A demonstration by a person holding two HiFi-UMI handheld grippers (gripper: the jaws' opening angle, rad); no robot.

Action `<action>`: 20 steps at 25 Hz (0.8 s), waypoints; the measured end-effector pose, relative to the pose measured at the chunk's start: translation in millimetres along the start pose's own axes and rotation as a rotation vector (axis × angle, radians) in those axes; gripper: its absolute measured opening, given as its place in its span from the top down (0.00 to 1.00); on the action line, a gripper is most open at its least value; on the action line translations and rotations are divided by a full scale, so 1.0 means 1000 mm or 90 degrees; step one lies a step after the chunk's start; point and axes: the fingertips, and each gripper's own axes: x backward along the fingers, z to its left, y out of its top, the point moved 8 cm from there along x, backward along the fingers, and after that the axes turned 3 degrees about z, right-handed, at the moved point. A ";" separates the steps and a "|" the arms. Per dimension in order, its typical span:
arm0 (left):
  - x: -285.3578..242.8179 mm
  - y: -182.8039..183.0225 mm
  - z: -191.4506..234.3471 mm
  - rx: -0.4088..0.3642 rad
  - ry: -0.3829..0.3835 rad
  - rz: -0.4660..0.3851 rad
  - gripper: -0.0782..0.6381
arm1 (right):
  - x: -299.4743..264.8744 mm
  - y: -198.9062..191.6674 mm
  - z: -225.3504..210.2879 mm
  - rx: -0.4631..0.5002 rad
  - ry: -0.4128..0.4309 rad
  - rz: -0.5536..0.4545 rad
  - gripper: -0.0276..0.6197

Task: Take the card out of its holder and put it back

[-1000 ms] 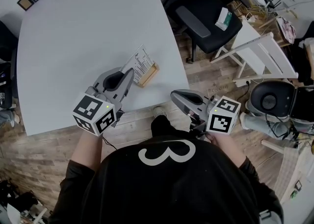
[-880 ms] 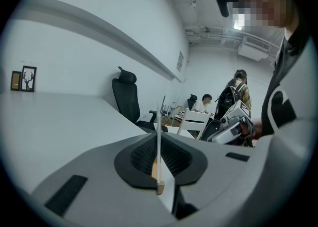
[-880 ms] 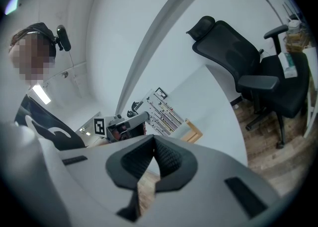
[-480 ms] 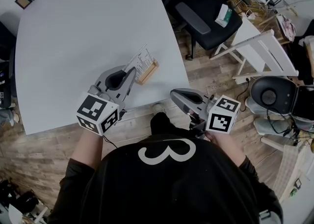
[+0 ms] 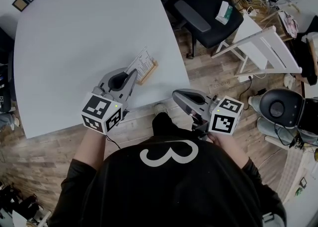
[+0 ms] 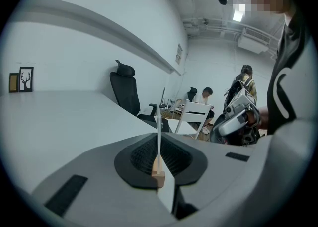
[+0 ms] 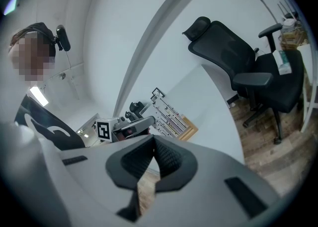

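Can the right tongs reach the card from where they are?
Probably yes: only bare table lies between the right tongs and the card, though the left tongs grip its near edge.

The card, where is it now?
In the head view, the card stands in its wooden holder near the table's near edge, pinched by the left tongs.

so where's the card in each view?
Head view: card left of centre, near the table edge, at the tip of the left tongs.
Left gripper view: card edge-on, dead centre, between the jaws.
Right gripper view: card centre, above the jaws.
Shared landmark: black office chair.
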 end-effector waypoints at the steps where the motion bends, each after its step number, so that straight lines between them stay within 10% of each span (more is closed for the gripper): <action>1: -0.001 -0.002 0.000 0.000 -0.001 0.002 0.86 | 0.001 0.000 0.000 0.000 0.000 -0.001 0.95; 20: -0.008 -0.020 -0.004 0.011 -0.001 0.042 0.84 | 0.006 -0.012 0.007 -0.002 0.009 -0.011 0.94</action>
